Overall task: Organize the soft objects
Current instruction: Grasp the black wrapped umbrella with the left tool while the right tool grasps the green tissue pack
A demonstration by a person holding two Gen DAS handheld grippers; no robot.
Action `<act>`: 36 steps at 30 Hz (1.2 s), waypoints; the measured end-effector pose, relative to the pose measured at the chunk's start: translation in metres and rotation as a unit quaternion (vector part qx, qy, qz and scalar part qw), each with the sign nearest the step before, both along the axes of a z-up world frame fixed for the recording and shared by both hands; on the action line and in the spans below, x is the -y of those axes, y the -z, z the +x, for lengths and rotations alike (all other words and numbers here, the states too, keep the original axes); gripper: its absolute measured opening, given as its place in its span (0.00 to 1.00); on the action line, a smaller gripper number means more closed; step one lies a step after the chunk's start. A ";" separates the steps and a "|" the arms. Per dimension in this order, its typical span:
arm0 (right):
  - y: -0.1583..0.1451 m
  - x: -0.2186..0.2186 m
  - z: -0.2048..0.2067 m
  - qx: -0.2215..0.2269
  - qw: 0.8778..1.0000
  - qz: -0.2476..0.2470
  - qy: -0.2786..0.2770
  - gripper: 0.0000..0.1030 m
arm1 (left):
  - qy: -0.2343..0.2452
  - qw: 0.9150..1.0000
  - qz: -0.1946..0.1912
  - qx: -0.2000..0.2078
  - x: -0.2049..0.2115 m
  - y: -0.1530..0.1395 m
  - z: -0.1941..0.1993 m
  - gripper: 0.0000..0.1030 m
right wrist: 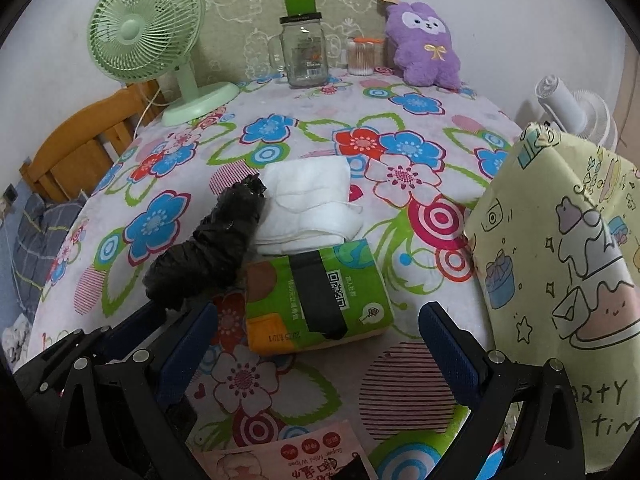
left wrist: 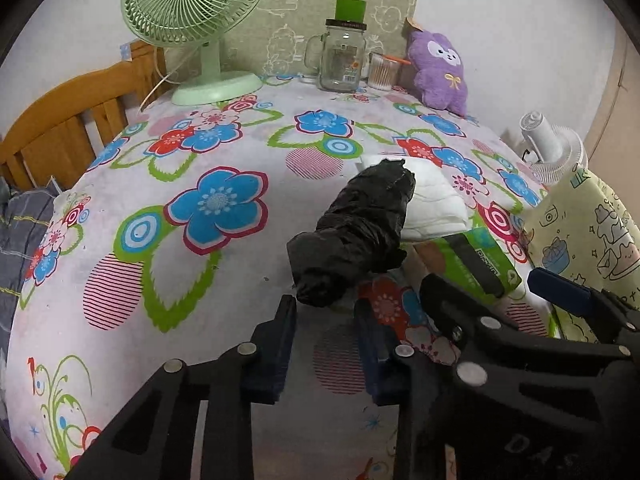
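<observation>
while your left gripper (left wrist: pixel 325 308) sits low and centre in its view, its jaws have come in to their narrowest, yet the black bag roll (left wrist: pixel 356 236) looks to lie just past the tips, its near end touching or nearly so; you cannot count that as a hold. your right gripper (right wrist: pixel 316 320) stands wide open with nothing in it, the tissue pack (right wrist: pixel 316 292) between and just ahead of its fingers. the roll leans on the white cloth (right wrist: pixel 312 204) mid-frame, and the yellow bag (right wrist: pixel 560 264) waits at the right edge. if the roll is your step, reopen, push further along it so the pads take its middle, then squeeze gently. lift slowly, since crinkly film may slip or drag the cloth.
</observation>
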State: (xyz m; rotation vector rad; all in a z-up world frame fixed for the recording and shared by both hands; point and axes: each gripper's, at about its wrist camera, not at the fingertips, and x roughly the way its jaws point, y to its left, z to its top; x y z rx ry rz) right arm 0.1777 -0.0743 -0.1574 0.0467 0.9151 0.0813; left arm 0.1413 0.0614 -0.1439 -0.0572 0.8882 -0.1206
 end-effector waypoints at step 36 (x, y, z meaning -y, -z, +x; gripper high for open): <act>-0.012 0.018 0.012 0.002 0.999 -0.004 0.040 0.71 | 0.011 1.000 0.019 0.018 0.015 -0.010 0.020 0.43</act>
